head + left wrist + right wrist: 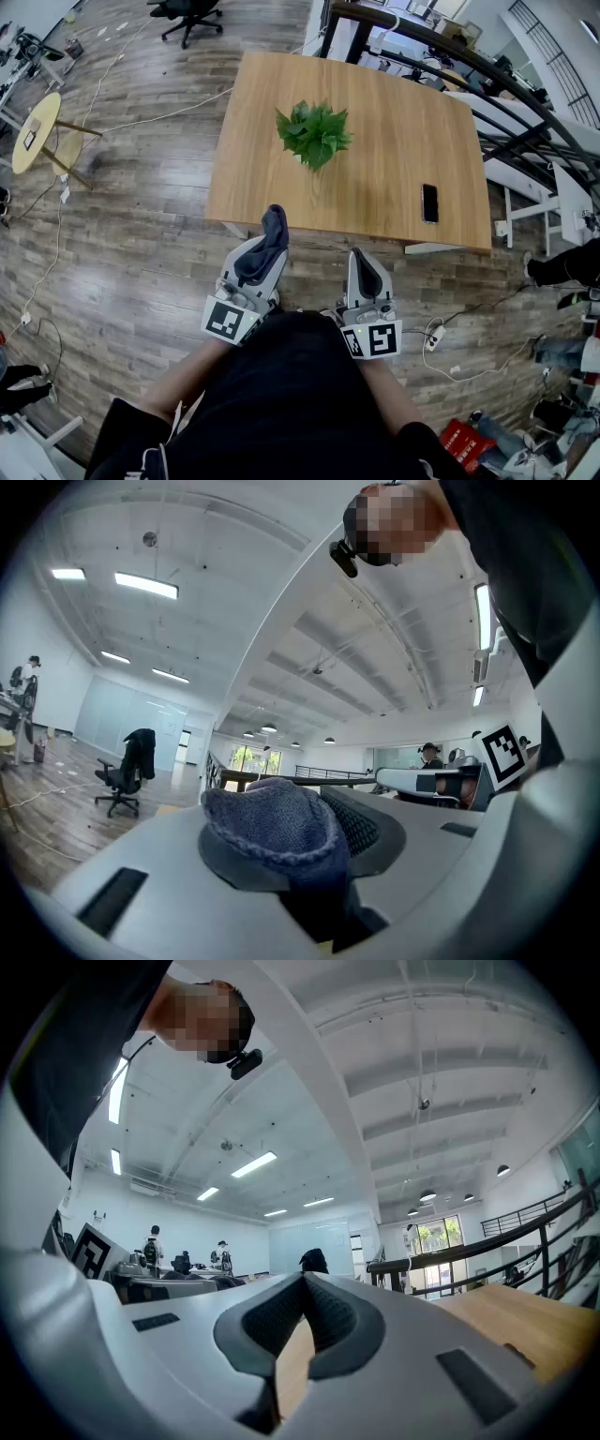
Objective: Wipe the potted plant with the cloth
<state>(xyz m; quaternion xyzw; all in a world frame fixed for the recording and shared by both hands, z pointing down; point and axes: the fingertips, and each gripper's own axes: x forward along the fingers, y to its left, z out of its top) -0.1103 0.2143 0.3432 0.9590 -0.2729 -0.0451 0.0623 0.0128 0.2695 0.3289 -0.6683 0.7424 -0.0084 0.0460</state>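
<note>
A green potted plant (314,133) stands near the middle of the wooden table (384,164). My left gripper (271,234) is held level in front of the table's near edge, shut on a dark blue cloth (266,246) that bulges from between its jaws; in the left gripper view the cloth (272,832) fills the jaws. My right gripper (361,258) is beside it, shut with nothing in it, its pads (328,1312) meeting at the tips. Both grippers are short of the table and well short of the plant.
A black phone (429,202) lies on the table's right side. A small round side table (37,131) stands at the far left, an office chair (192,14) at the top. Cables run over the wooden floor. A black railing (487,75) runs behind the table at right.
</note>
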